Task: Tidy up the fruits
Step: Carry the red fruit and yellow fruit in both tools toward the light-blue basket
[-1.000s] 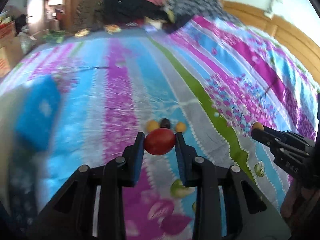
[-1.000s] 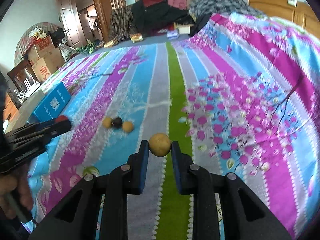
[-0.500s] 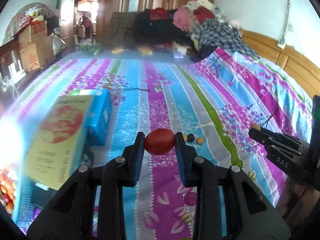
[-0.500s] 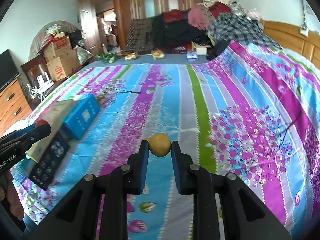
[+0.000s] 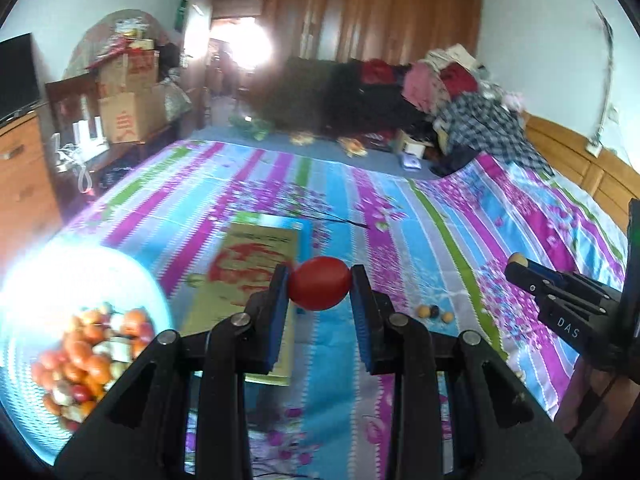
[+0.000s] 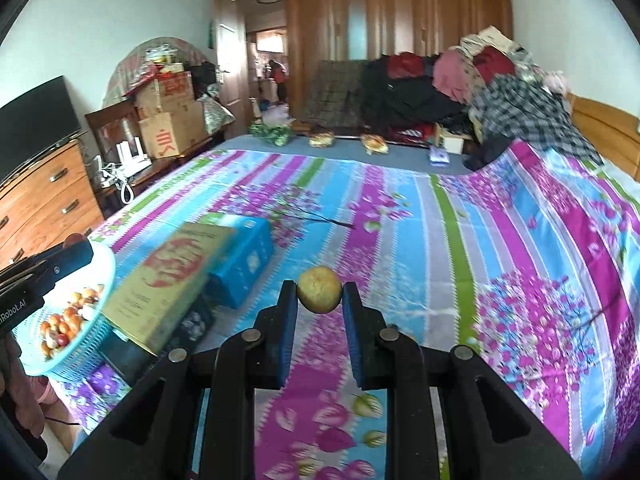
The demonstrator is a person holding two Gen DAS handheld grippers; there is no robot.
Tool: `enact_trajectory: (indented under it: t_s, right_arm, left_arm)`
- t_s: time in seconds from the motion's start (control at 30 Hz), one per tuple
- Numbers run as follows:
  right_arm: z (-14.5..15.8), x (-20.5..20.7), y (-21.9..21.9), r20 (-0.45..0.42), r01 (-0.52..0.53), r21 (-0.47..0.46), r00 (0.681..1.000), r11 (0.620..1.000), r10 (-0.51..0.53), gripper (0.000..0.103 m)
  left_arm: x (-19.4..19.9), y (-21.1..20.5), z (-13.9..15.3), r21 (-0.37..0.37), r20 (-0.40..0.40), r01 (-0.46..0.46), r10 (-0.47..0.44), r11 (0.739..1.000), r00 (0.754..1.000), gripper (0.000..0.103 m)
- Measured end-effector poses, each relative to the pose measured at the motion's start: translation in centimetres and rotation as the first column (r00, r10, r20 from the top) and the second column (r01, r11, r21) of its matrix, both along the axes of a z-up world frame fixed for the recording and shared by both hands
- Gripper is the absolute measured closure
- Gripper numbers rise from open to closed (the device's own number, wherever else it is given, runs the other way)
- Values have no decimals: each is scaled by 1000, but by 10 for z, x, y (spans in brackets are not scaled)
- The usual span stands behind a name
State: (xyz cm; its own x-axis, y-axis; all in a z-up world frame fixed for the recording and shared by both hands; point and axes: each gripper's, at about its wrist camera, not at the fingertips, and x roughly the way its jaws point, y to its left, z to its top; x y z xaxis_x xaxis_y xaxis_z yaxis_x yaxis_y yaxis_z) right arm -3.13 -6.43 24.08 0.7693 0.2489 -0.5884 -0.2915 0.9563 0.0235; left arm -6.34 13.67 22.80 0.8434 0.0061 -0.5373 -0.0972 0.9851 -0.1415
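Note:
My left gripper is shut on a red fruit and holds it high above the bed. My right gripper is shut on a yellow-brown fruit, also raised over the bed. A light blue basket with several red and orange fruits sits at the lower left; it also shows in the right wrist view. Three small fruits lie on the striped bedsheet. The right gripper shows at the right edge of the left wrist view.
A yellow-and-red carton lies on a blue box right of the basket, over a dark remote-like object. Piled clothes lie at the far end. A wooden dresser and cardboard boxes stand on the left.
Both grippers have lifted and pulled back from the bed, still holding their fruits. The views have swung left, and the fruit basket has come into view at the lower left.

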Motion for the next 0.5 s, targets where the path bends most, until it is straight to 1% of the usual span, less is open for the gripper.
enact_trajectory:
  t_s: [0.27, 0.5]
  right_arm:
    - [26, -4, 79, 19, -123, 9, 992, 992, 123, 77]
    - [41, -12, 149, 26, -231, 22, 973, 973, 230, 77]
  left_arm:
    - [-25, 56, 14, -14, 19, -120, 120, 993, 993, 72]
    - [-50, 103, 19, -25, 33, -218, 219, 976, 975, 72]
